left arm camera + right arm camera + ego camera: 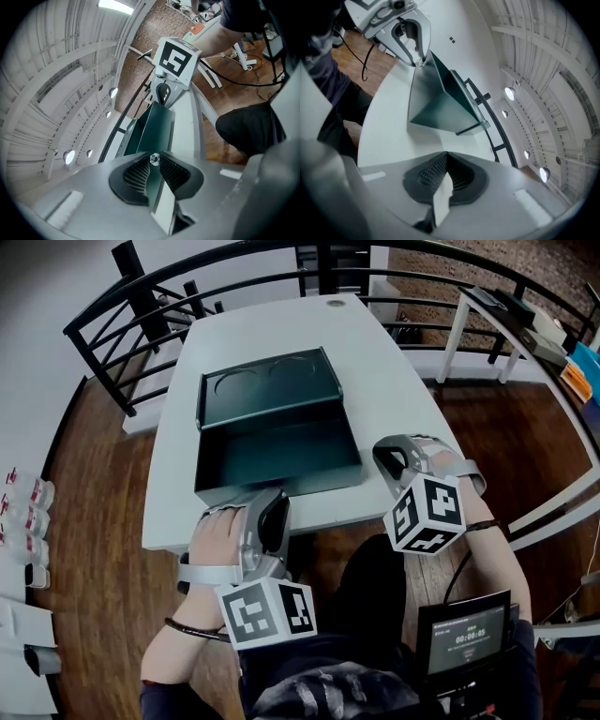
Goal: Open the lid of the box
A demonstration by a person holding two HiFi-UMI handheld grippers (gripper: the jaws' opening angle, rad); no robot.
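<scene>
The dark green box [281, 460] stands on the white table [398, 395], its lid [267, 385] swung up and leaning back behind the empty tray. My left gripper [272, 507] is at the box's front left corner. In the left gripper view its jaws [154, 161] are closed on the thin front wall of the box [157, 126]. My right gripper [394, 457] rests on the table just right of the front right corner, apart from the box. In the right gripper view its pads [446, 154] meet with nothing between them, and the box [440, 103] lies ahead.
A black railing [141, 310] curves round the table's far side and left. The floor [103, 549] is wood. A second white table [525, 320] with items stands at the right. Small bottles [23, 507] sit at the far left. A screen [466, 638] hangs near my right forearm.
</scene>
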